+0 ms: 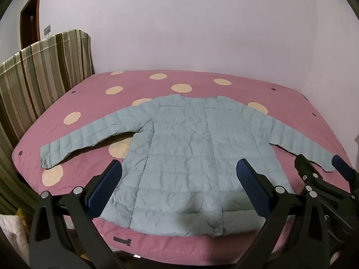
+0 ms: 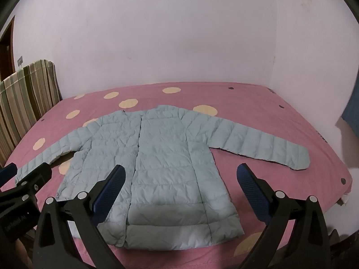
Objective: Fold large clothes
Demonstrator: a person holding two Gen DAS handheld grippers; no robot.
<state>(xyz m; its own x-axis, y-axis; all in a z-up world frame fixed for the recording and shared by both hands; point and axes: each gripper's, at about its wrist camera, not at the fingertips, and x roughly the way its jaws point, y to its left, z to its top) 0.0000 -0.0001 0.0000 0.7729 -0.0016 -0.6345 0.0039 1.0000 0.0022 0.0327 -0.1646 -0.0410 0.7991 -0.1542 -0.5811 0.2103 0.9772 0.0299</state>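
On pink bed cover [image 1: 224, 85] with cream dots: pale blue quilted jacket [image 1: 184, 148], laid flat, front up, closed down the middle, both sleeves spread out to the sides, hem toward near edge of bed. Above near edge, left gripper [image 1: 179, 186]: jaws wide, nothing between them, blue pads [image 1: 105, 190] clear of fabric, aimed down over lower part of jacket. Right gripper [image 2: 180, 186]: jaws likewise wide, empty, hovering over hem area, not touching. Seen from left wrist, right gripper at far right, near cuff of one sleeve [image 1: 300, 143]. Seen from right wrist, left gripper at far left, near other sleeve [image 2: 56, 150]. Beyond left side of bed: striped cloth [image 1: 44, 71], upright against plain wall [image 1: 179, 33].
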